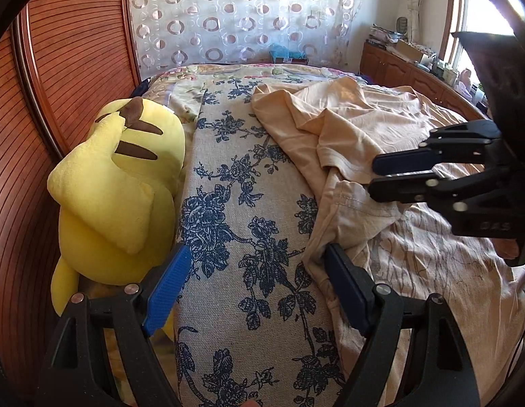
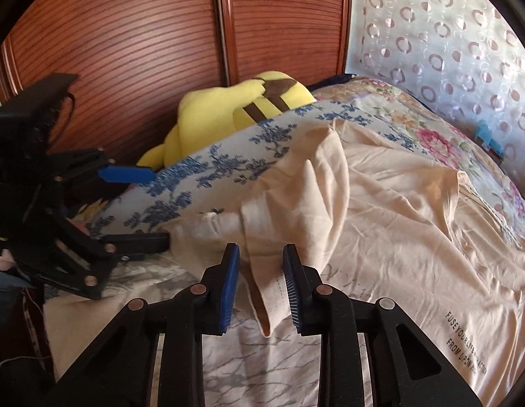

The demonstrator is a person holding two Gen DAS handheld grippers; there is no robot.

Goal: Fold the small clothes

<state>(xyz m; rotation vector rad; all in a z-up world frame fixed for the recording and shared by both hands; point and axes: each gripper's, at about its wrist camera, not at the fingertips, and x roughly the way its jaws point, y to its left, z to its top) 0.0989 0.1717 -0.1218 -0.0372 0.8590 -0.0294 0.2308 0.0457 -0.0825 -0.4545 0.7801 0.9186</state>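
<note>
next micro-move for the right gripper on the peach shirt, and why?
Probably close the right gripper: it is open, and a fold of the peach shirt lies between its pads. The left gripper is open at the shirt's edge, gripping nothing.

The shirt [image 2: 398, 210] runs off the right and lower edge of the right wrist view, its printed lettering partly cut and too blurred to read whole. The floral cushion [image 2: 201, 183] hides most of the yellow plush toy [image 2: 208, 112] there. In the left wrist view the clutter on the wooden cabinet [image 1: 398, 68] is too small to tell apart
</note>
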